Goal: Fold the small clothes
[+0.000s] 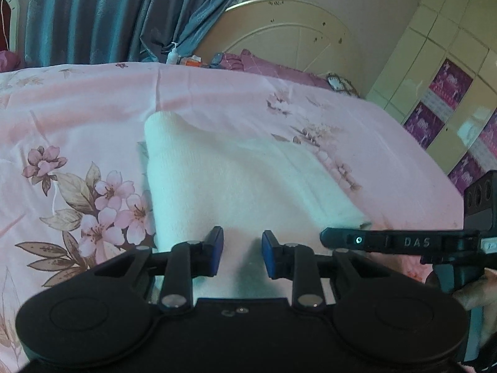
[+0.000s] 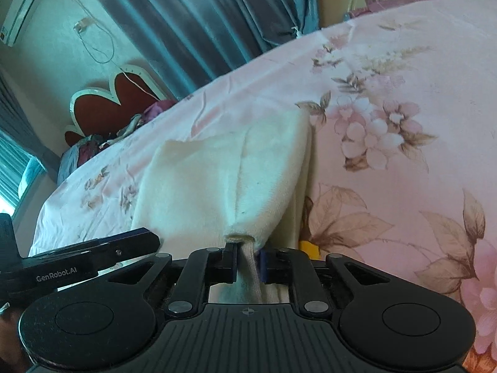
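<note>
Your left hand-held gripper (image 1: 242,253) sits low in the middle of the left wrist view. Its two blue pads (image 1: 216,250) are spread apart with nothing between them, so it is let go. It hangs just over the near edge of the white knit garment (image 1: 236,180). That garment lies folded on the pink flowered bedspread (image 1: 77,118), in the middle of the frame.

Your right hand-held gripper (image 2: 247,264) is squeezed tight on a bunched bit of the same white knit garment (image 2: 223,171). The cloth puckers right where the pads pinch it, low in the middle of the right wrist view, and fans out wide toward the top. In the left wrist view this gripper (image 1: 329,237) pokes in from the right edge, with its tip at the garment's near right corner.

A blue curtain (image 1: 102,12) hangs at the upper left, and a cream headboard (image 1: 295,31) stands at the upper middle.
</note>
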Motion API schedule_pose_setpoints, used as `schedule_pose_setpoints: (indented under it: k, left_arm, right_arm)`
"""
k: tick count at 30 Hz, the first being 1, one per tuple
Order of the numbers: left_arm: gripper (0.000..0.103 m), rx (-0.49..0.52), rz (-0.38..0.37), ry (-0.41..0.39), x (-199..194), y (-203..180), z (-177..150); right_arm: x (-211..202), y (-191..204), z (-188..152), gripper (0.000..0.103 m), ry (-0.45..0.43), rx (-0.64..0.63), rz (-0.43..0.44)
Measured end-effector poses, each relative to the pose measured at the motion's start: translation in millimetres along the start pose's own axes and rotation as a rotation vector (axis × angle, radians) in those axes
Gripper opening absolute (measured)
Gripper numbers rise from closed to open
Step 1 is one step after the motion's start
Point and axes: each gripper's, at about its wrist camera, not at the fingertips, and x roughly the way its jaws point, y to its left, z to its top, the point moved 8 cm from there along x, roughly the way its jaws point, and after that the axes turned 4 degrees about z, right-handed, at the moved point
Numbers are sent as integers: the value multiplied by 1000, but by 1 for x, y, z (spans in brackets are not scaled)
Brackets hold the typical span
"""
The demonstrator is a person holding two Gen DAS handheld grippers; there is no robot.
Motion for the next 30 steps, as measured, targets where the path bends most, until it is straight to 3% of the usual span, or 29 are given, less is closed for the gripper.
schedule_pose_setpoints:
  k: [3,4,6,10,13,14,20,22,24,26,30]
  left_arm:
    - [32,-6,-9,-75,-14,2,15]
    - [33,-10,-3,-106,-18,6,22]
    - [33,-22,14,-130,-15,17,37]
    - [33,-46,18,-116,11,33,59]
    - [33,-62,26,-55,42,43,61]
    - [32,-69,32,-41,50,46,59]
    - [33,-47,14,-107,30,41,58]
    - [33,-19,34,-65,38,39,52]
    - [33,11,59,-40,46,37,50]
    - [33,27,81,-30,44,33,53]
    - [32,58,40,-84,9,15,47]
  right_arm:
    - [-19,1,11,15,-67,-7,-22]
    - [-28,-1,18,24,-109,-16,-50]
    - [-36,-1,37,24,-168,-57,-107]
    - [-3,11,70,24,-121,-139,-90]
    - [46,-3,70,21,20,-187,-194]
    - [54,-9,68,21,27,-189,-200]
    - [28,5,72,21,-67,-216,-181]
    - [31,8,64,21,-48,-225,-159]
    - [48,1,53,21,17,-249,-208]
    - [46,-2,56,21,14,-216,-204]
    - [13,19,56,21,-42,-260,-178]
